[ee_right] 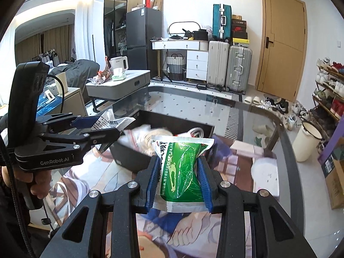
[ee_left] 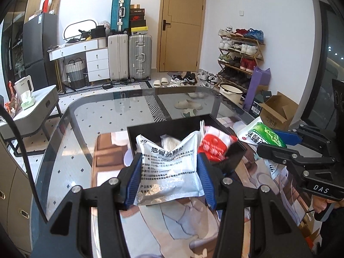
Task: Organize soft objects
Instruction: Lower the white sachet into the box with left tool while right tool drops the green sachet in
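Observation:
My left gripper (ee_left: 169, 169) is shut on a silver-white medicine pouch (ee_left: 169, 172) with printed text, held just in front of the black box (ee_left: 150, 129). The box holds a red-and-white pouch (ee_left: 211, 147) and other soft white packs. My right gripper (ee_right: 178, 176) is shut on a green-and-white pouch (ee_right: 182, 172), held above the mat near the black box (ee_right: 131, 161). In the left wrist view the right gripper (ee_left: 277, 139) and its green pouch (ee_left: 262, 134) hang to the right of the box. In the right wrist view the left gripper (ee_right: 105, 126) with its silver pouch (ee_right: 114, 121) is at the box's left.
The box sits on a printed mat (ee_left: 172, 221) on a glass table (ee_left: 90, 116). A white round object (ee_right: 265, 169) and a pink flat pack (ee_right: 247, 148) lie on the table's right. A grey side table (ee_right: 120, 86) stands to the left, a shoe rack (ee_left: 240, 51) and cardboard box (ee_left: 277, 111) to the right.

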`<state>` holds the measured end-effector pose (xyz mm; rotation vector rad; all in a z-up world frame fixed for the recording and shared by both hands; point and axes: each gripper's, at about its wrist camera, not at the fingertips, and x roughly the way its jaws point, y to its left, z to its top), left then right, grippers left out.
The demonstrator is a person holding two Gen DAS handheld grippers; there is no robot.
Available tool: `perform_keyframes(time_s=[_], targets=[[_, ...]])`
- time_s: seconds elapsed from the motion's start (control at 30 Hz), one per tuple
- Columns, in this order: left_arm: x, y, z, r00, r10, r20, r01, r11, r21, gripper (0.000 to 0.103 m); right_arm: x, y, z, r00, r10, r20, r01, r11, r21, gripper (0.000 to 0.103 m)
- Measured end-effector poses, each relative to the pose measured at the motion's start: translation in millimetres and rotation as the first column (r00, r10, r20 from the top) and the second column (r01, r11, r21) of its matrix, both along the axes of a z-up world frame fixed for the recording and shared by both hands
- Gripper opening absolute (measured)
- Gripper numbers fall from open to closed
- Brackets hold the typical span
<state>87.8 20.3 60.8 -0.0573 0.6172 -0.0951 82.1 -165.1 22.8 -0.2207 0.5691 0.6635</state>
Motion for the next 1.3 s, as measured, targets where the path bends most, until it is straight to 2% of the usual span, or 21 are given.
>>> perform_keyframes(time_s=[0.43,0.77,1.1,1.3], targets=[[34.2,1.0,0.6,1.000,0.003,0.004,-0.003,1.000,-0.001,0.049,33.2,20.6,8.5,0.999,0.009,0.044,-0.009,1.000,-0.004,0.036],[54.1,-0.2,-9.7,1.000,0.005,-0.022,-0.006,1.000,-0.008,0.049,61.0,35.3,-1.5,1.000,0.011,0.014,-0.011,1.000,-0.024,0.036],[65.9,0.2,-22.9,0.999,0.010,-0.044,-0.009,1.000,0.025,0.049,80.3,59.3,-21.6,1.000,0.024,0.010,-0.023,0.991,-0.130,0.036],[72.2,1.6,-23.7,0.998,0.014,-0.054,-0.012,1.000,0.027,0.049,94.7,67.8,-26.6,0.999,0.046,-0.011,-0.047,0.988,-0.145,0.036]])
